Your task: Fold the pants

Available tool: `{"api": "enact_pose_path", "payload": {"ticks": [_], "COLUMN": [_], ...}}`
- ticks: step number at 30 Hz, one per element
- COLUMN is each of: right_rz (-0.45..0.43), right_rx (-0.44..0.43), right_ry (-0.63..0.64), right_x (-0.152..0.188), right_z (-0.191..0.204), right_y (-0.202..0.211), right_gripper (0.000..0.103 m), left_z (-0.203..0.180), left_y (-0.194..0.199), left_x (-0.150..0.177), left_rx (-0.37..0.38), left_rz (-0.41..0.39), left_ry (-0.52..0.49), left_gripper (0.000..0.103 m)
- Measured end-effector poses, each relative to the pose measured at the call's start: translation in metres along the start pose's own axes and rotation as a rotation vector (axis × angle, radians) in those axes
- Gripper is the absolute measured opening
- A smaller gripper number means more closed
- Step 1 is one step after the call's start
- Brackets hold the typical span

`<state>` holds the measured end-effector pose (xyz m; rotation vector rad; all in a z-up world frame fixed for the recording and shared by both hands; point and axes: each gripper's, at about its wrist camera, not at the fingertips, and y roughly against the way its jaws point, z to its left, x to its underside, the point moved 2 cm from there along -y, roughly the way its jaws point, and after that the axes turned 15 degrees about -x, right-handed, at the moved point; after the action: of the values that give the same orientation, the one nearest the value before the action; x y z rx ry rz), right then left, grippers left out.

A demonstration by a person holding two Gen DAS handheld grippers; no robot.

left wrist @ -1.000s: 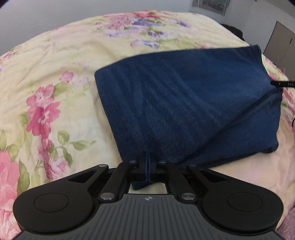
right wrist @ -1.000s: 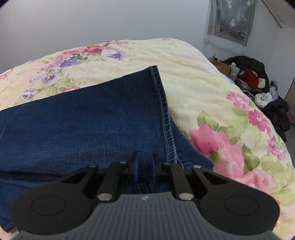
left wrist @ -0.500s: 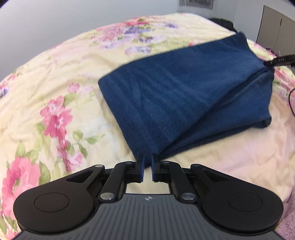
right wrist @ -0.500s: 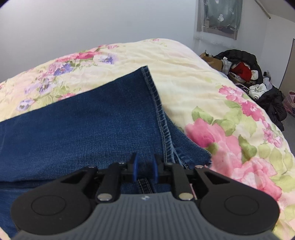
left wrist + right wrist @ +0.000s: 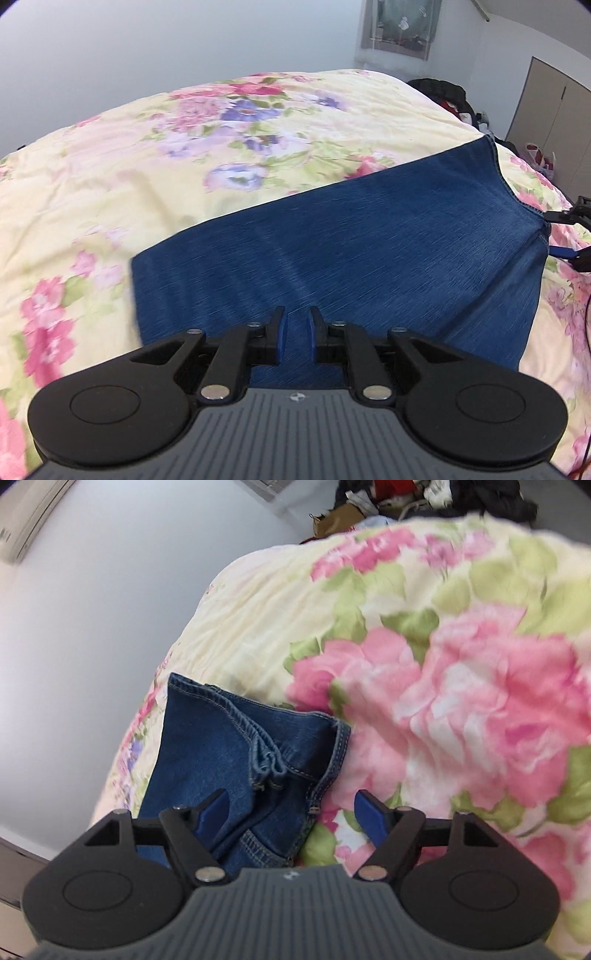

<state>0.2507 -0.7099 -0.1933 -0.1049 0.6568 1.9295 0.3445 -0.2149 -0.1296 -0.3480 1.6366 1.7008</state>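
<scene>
1. Floral bedspread (image 5: 110, 177) underneath, and dark blue jeans (image 5: 369, 251) lie folded flat on it (stitched hems bunched at the right-hand end).
2. Left gripper (image 5: 295, 332): jaws just eased narrowly apart, pinching nothing.
3. Right gripper (image 5: 295, 808): jaws just sprung wide, denim loose between.

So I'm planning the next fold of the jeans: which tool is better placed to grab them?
Probably the right tool: its jaws have just opened wide at the hem end of the jeans. The left tool is barely parted, over flat denim.
</scene>
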Motion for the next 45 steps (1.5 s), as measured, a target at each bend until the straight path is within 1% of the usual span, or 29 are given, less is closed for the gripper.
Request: {"api": "enact_pose_path", "payload": {"ticks": [2, 4, 5, 6, 7, 9, 12, 16, 18, 20, 23, 26, 27, 30, 33, 35, 38, 41, 42, 45], "right_rz": [-0.032, -0.044, -0.043, -0.033, -0.027, -0.017, -0.01, 0.001, 0.008, 0.014, 0.023, 0.026, 0.024, 0.02, 0.01, 0.001, -0.008, -0.013, -0.013, -0.011], "right_rx": [-0.047, -0.077, -0.071, -0.047, -0.035, -0.047, -0.078, -0.109, -0.115, -0.12, -0.118, -0.118, -0.118, -0.111, -0.106, -0.102, -0.089, -0.071, -0.067, -0.055], "right_ry": [-0.04, -0.055, -0.044, -0.022, 0.007, 0.038, 0.086, 0.168, 0.189, 0.197, 0.218, 0.244, 0.245, 0.247, 0.251, 0.265, 0.29, 0.309, 0.314, 0.346], "right_x": [-0.001, -0.001, 0.0, 0.002, 0.003, 0.002, -0.003, -0.008, -0.011, -0.011, -0.015, -0.016, -0.016, -0.016, -0.013, -0.012, -0.008, -0.005, -0.004, 0.002], "right_z": [-0.008, -0.012, -0.012, -0.011, -0.008, -0.002, 0.014, 0.037, 0.045, 0.048, 0.053, 0.058, 0.059, 0.059, 0.067, 0.074, 0.087, 0.098, 0.101, 0.113], "right_y": [-0.01, -0.02, -0.025, -0.03, -0.032, -0.032, -0.025, -0.019, -0.019, -0.015, -0.016, -0.011, -0.008, -0.008, -0.002, -0.001, 0.001, 0.003, 0.004, 0.005], "right_gripper": [0.07, 0.068, 0.058, 0.049, 0.046, 0.031, 0.024, 0.021, 0.021, 0.02, 0.02, 0.02, 0.02, 0.019, 0.019, 0.019, 0.019, 0.019, 0.018, 0.018], "left_z": [-0.016, -0.031, -0.038, -0.044, -0.05, -0.062, -0.078, -0.087, -0.09, -0.096, -0.107, -0.108, -0.108, -0.108, -0.113, -0.118, -0.126, -0.134, -0.136, -0.139], "left_y": [-0.009, -0.02, -0.026, -0.031, -0.037, -0.047, -0.067, -0.096, -0.11, -0.12, -0.128, -0.119, -0.112, -0.082, -0.055, -0.041, -0.024, -0.015, -0.014, -0.018], "left_x": [-0.008, -0.018, -0.023, -0.028, -0.034, -0.044, -0.063, -0.084, -0.09, -0.094, -0.096, -0.096, -0.094, -0.082, -0.061, -0.043, -0.018, 0.0, 0.005, 0.009], "left_rx": [0.016, 0.026, 0.031, 0.036, 0.038, 0.034, 0.016, -0.013, -0.014, -0.029, -0.073, -0.095, -0.085, -0.017, 0.058, 0.086, 0.15, 0.198, 0.202, 0.237], "left_rz": [0.0, -0.003, -0.006, -0.01, -0.017, -0.027, -0.052, -0.055, -0.046, -0.056, -0.077, -0.096, -0.103, -0.101, -0.073, -0.051, -0.032, -0.01, -0.005, 0.036], "left_ry": [-0.007, -0.012, -0.014, -0.019, -0.023, -0.04, -0.074, -0.049, -0.023, -0.021, -0.039, -0.024, -0.019, -0.007, 0.006, 0.009, 0.022, 0.036, 0.037, 0.037], "left_gripper": [0.015, 0.015, 0.015, 0.015, 0.015, 0.015, 0.015, 0.015, 0.015, 0.015, 0.014, 0.014, 0.015, 0.015, 0.015, 0.015, 0.015, 0.014, 0.013, 0.012]}}
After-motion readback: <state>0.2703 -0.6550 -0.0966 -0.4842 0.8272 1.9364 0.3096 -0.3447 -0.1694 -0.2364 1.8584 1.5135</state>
